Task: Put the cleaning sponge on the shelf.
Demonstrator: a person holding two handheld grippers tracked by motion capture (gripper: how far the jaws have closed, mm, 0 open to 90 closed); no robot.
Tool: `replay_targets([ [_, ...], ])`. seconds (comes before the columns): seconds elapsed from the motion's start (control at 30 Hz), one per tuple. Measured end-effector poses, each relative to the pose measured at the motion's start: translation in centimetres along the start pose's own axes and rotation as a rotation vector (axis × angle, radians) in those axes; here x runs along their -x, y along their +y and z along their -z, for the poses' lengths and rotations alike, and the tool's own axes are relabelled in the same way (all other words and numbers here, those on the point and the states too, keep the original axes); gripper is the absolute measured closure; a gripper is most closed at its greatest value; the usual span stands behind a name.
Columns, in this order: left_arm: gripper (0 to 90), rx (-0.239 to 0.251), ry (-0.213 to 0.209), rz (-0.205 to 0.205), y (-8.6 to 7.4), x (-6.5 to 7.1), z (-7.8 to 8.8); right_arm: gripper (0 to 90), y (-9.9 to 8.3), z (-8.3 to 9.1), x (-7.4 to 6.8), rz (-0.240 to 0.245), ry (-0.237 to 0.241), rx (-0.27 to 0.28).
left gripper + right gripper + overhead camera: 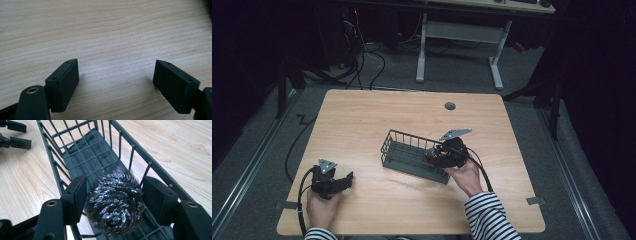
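A round steel-wool scrubber (115, 207) lies at the near end of a dark wire basket (82, 157), on its floor. My right gripper (115, 180) reaches into that end of the basket (404, 150), with one jaw on each side of the scrubber. The scrubber looks round and unsqueezed, and its bristles just brush the pads (80, 192). In the high view my right gripper (435, 155) sits at the basket's right end. My left gripper (116, 67) stands open over bare wood, with nothing between its jaws. It rests near the table's front left (346, 181).
The wooden table (362, 120) has a round cable hole (450, 106) near its far edge. My left gripper's jaws show in the right gripper view at the upper left (15, 135), beyond the basket. A white desk frame (459, 45) stands on the floor behind the table.
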State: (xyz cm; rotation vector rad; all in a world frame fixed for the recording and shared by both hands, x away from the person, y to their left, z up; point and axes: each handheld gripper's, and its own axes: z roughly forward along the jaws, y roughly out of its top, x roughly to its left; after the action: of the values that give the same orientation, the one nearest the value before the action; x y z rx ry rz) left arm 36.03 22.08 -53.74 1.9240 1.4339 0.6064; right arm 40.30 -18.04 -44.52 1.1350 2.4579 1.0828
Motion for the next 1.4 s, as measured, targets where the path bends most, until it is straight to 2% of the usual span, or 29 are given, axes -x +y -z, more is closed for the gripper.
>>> replay_targets([
  [0.17, 21.1, 0.0, 0.0, 0.0, 0.0, 0.0, 0.0, 35.8, 0.0, 0.4, 0.0, -0.008, 0.013, 0.018],
  [0.37, 21.1, -0.001, 0.0, -0.005, 0.0, 0.0, 0.0, 36.6, 0.1, 1.8, -0.4, 0.003, 0.007, 0.087],
  [0.5, 20.9, 0.001, 0.0, -0.005, 0.0, 0.1, 0.0, 36.6, 0.0, 2.3, 0.1, -0.001, 0.012, 0.091],
  [0.7, 20.9, 0.001, -0.002, -0.004, 0.0, 0.1, 0.0, 37.3, -0.1, 3.4, 0.6, -0.018, -0.003, 0.127],
  [0.77, 21.0, 0.001, -0.002, -0.004, 0.0, 0.0, 0.0, 37.5, 0.0, 3.7, 0.5, -0.001, -0.025, 0.132],
  [0.9, 21.0, 0.0, -0.002, -0.004, 0.0, 0.0, 0.0, 37.6, -0.2, 4.1, 0.7, 0.001, -0.029, 0.134],
  [1.03, 21.0, 0.0, -0.002, -0.004, 0.0, 0.0, 0.0, 38.2, -0.4, 4.8, 1.1, -0.019, -0.039, 0.157],
  [1.4, 21.0, 0.001, -0.002, -0.005, 0.0, 0.1, 0.0, 39.7, -1.4, 8.0, 2.0, -0.042, -0.06, 0.229],
])
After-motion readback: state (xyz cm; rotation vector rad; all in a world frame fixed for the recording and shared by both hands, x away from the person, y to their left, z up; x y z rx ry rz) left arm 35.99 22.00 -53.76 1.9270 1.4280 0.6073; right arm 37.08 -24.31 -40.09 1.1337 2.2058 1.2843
